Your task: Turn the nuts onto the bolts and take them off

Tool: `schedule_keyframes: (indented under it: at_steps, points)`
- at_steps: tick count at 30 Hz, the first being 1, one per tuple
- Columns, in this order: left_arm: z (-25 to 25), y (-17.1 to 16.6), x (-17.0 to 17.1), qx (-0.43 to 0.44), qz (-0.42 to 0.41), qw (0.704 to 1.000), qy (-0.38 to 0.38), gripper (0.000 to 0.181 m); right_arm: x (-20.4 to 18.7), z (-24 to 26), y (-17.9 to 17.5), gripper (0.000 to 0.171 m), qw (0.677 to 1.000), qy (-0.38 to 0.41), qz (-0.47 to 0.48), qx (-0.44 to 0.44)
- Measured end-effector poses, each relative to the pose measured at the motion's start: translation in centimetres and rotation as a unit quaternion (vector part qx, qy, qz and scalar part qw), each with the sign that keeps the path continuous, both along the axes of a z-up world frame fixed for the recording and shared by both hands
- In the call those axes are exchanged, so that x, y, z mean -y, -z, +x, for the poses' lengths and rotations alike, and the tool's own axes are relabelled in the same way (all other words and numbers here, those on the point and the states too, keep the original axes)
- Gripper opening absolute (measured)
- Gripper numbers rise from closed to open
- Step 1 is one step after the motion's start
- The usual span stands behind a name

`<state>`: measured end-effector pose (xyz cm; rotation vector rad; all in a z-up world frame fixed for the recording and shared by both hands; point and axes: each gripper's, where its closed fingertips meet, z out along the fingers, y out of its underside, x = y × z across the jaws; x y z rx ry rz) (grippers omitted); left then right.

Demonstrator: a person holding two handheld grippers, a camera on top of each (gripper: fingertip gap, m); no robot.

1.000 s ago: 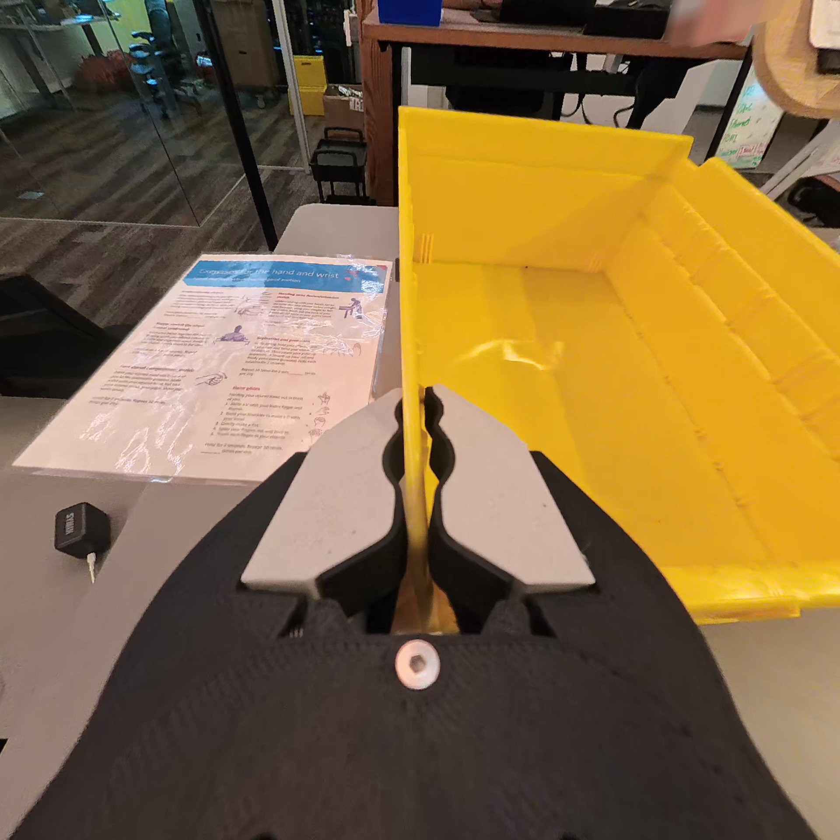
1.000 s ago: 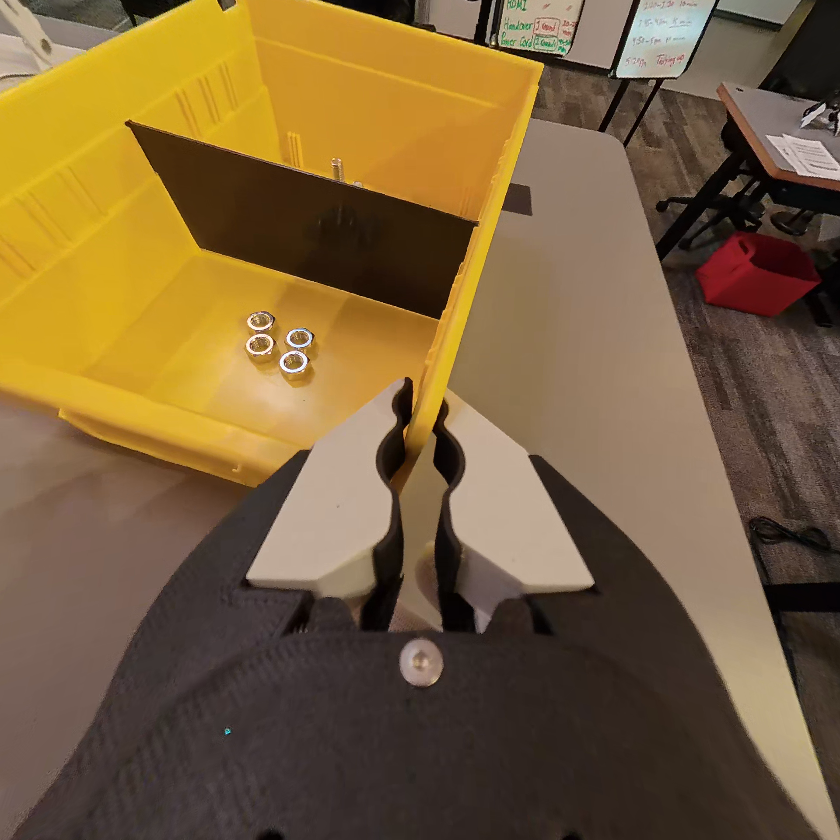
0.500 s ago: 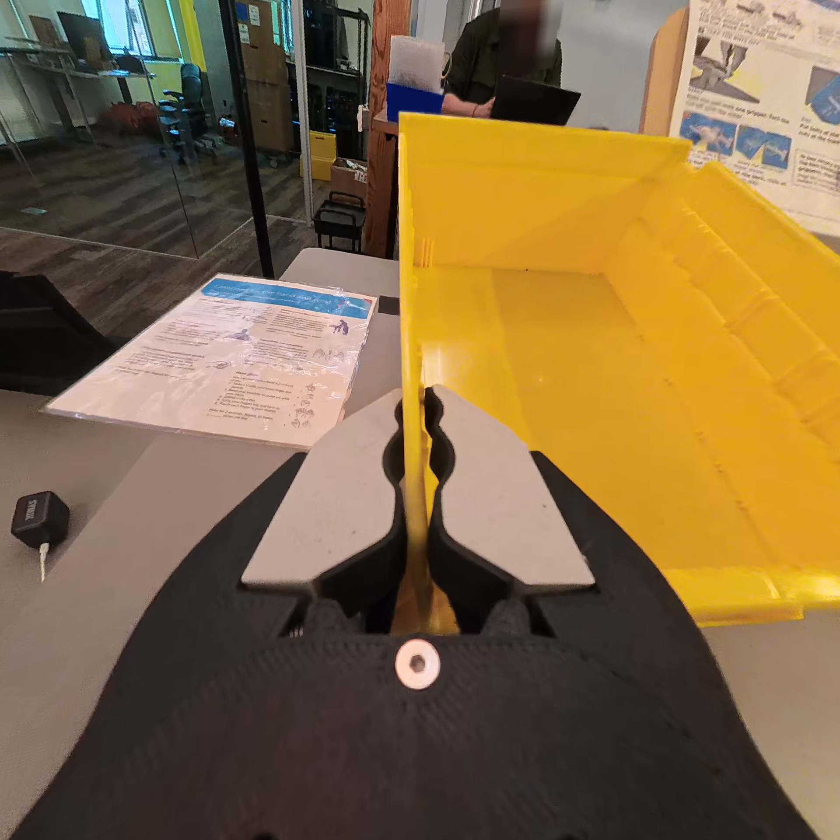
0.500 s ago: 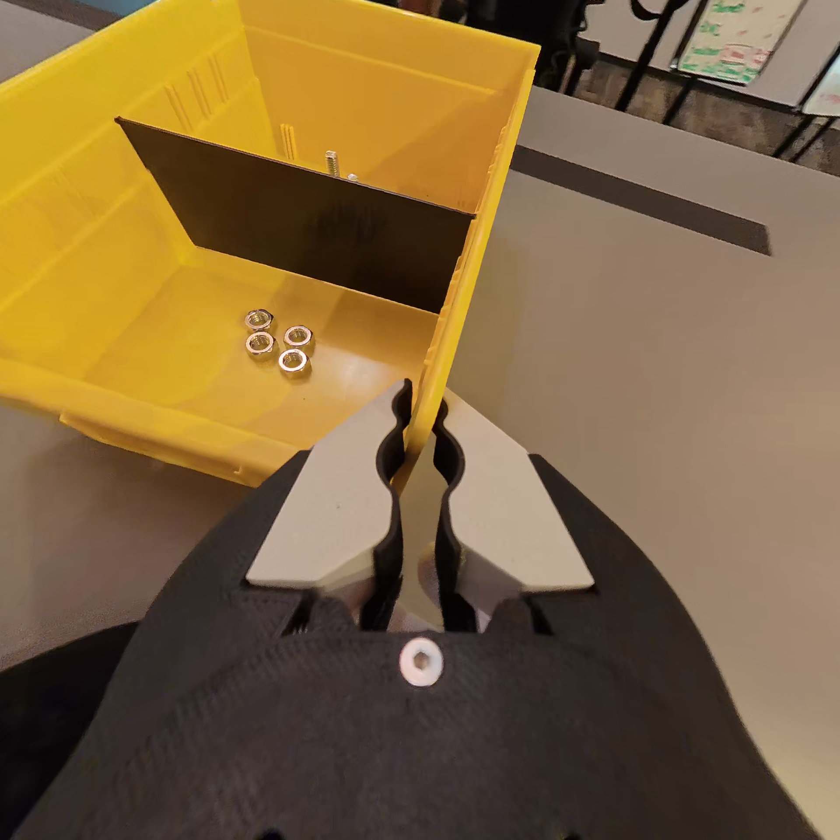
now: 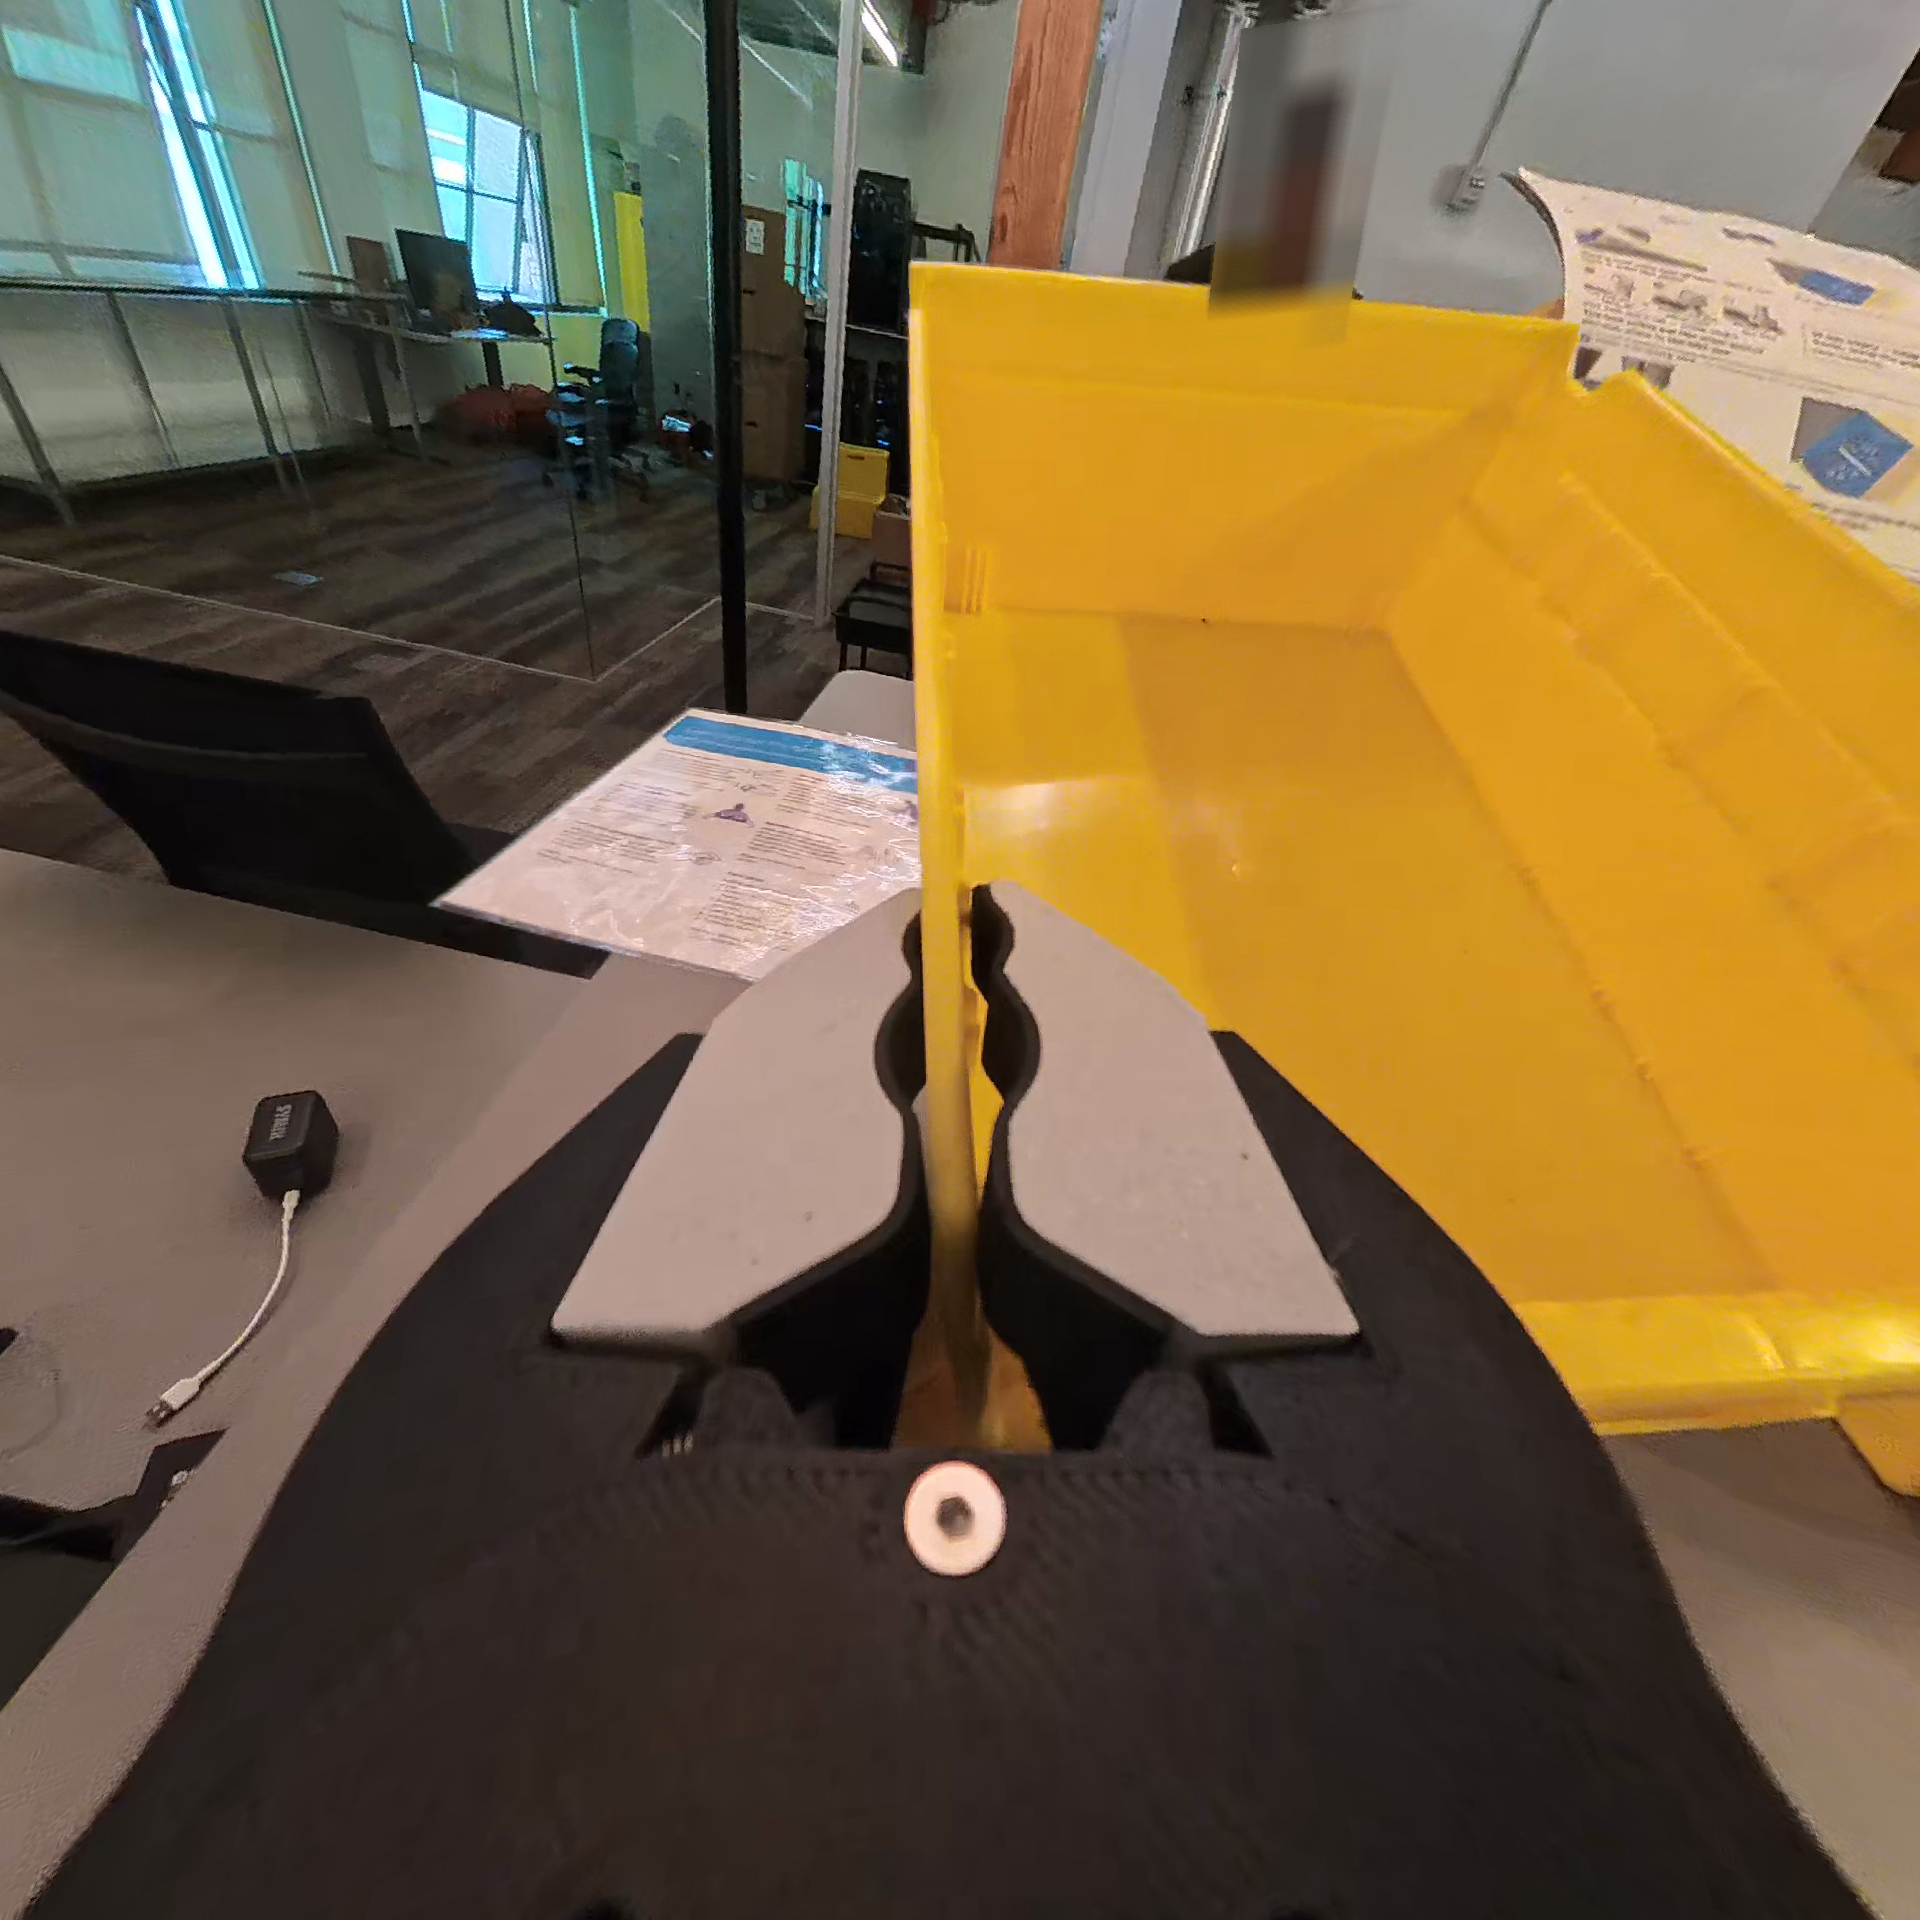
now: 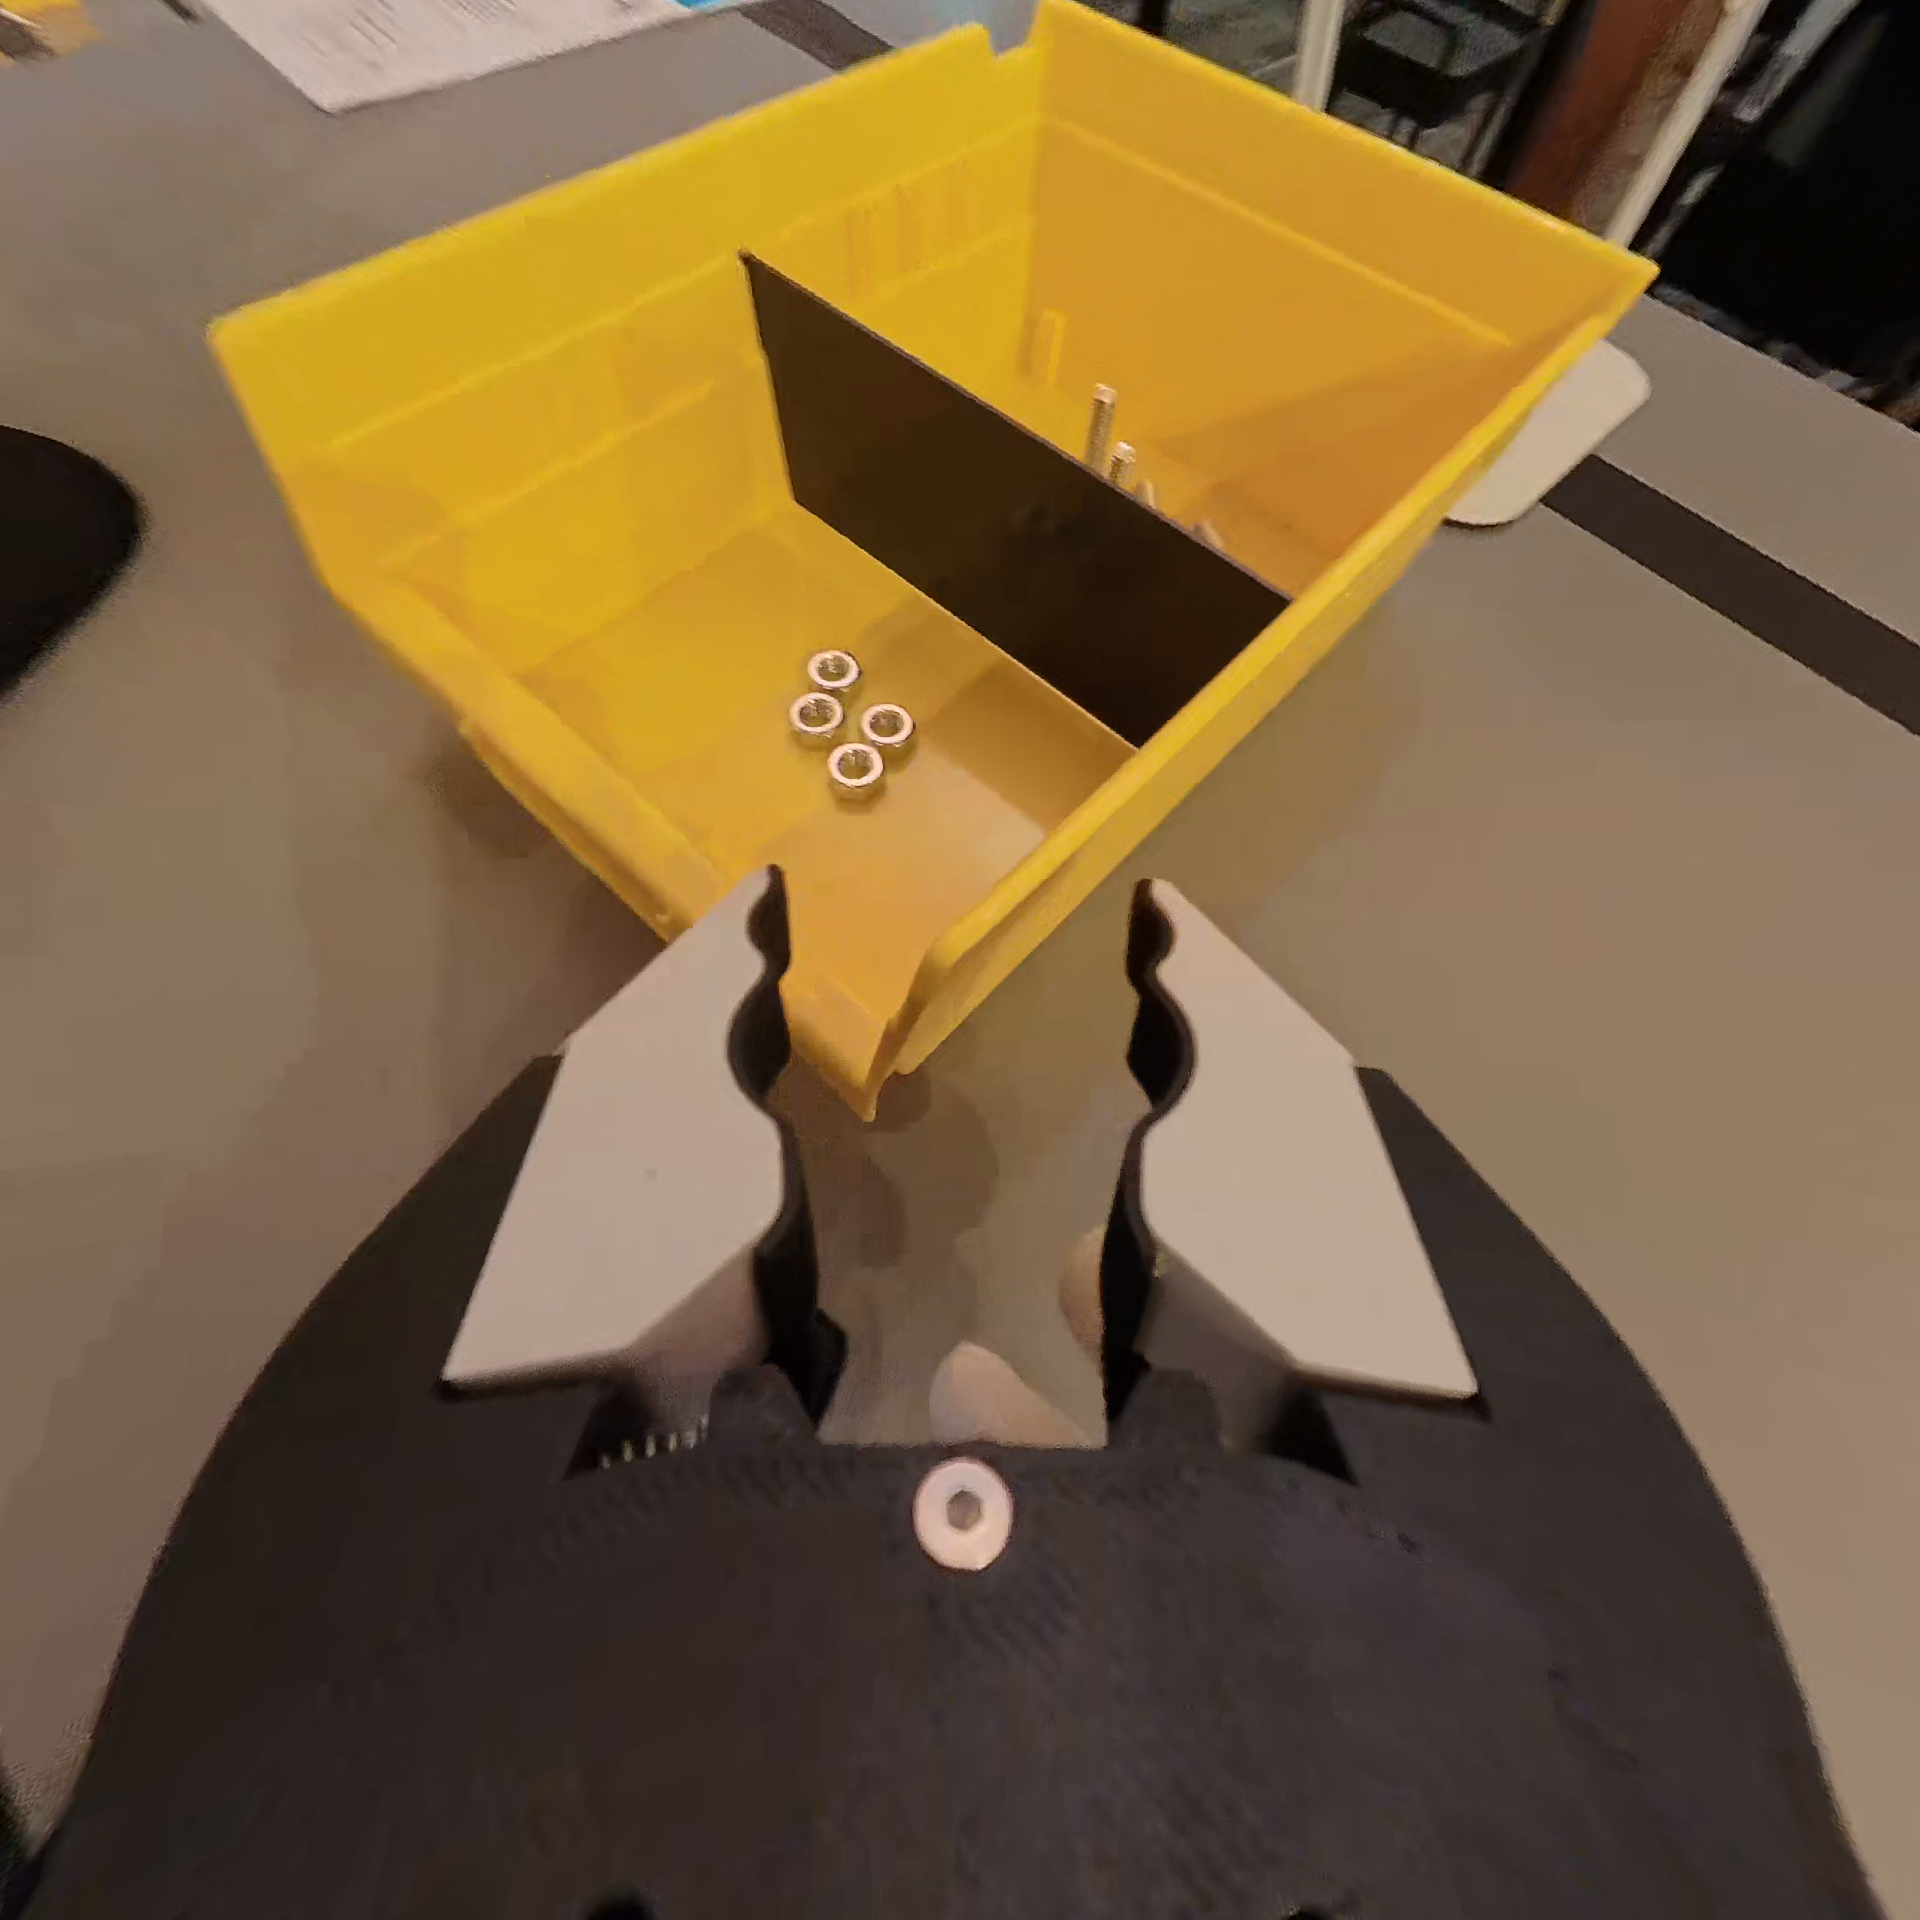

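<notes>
Four silver nuts [image 6: 847, 719] lie clustered on the floor of the near compartment of a yellow bin [image 6: 644, 343]. Behind its black divider [image 6: 997, 520], bolts [image 6: 1103, 436] stand in the far compartment. The right tool [image 6: 961, 914] is spread wide around the bin's near corner, not clamping it. The left tool [image 5: 948, 904] is pinched on a yellow bin's side wall [image 5: 935, 623], above the grey table [image 5: 156, 1039].

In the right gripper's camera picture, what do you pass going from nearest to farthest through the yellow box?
Open right gripper → yellow bin front corner → four nuts → black divider → bolts behind it.
</notes>
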<state>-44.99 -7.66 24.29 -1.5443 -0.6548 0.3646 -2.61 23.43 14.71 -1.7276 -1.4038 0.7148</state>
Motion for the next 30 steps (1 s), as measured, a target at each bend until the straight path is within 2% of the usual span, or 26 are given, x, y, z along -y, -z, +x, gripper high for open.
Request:
schedule_keyframes:
  at_steps: [1, 5, 7, 10, 17, 26, 30]
  points:
    - [0.1, -0.2, 0.4, -0.003, 0.002, 1.000, -0.003, 0.004, -0.1, 0.0, -1.1, 0.068, 1.000, -0.002, -0.008, -0.012]
    - [0.6, -0.5, 1.5, -0.006, 0.007, 1.000, -0.007, 0.004, -4.4, -0.9, -5.3, 0.069, 0.996, 0.045, -0.024, -0.076]
    - [0.8, -0.5, 1.8, -0.005, 0.012, 1.000, -0.007, 0.004, -6.0, -2.2, -4.8, 0.075, 0.995, 0.044, -0.053, -0.067]
    - [1.0, -0.6, 2.3, -0.003, 0.023, 1.000, -0.011, 0.004, -6.6, -4.5, -2.6, 0.069, 0.991, 0.027, -0.123, -0.055]
    - [1.2, -1.3, 4.2, -0.001, 0.042, 0.999, -0.022, 0.004, -5.5, -8.1, -2.5, 0.067, 0.976, 0.002, -0.195, -0.098]
    - [0.1, -1.7, 5.9, -0.009, 0.044, 0.998, -0.043, 0.004, -5.1, -12.4, -2.7, 0.068, 0.969, 0.000, -0.210, -0.132]
    - [-0.5, -2.0, 6.6, -0.013, 0.047, 0.997, -0.052, 0.004, -4.2, -15.1, -2.3, 0.057, 0.974, -0.006, -0.190, -0.124]
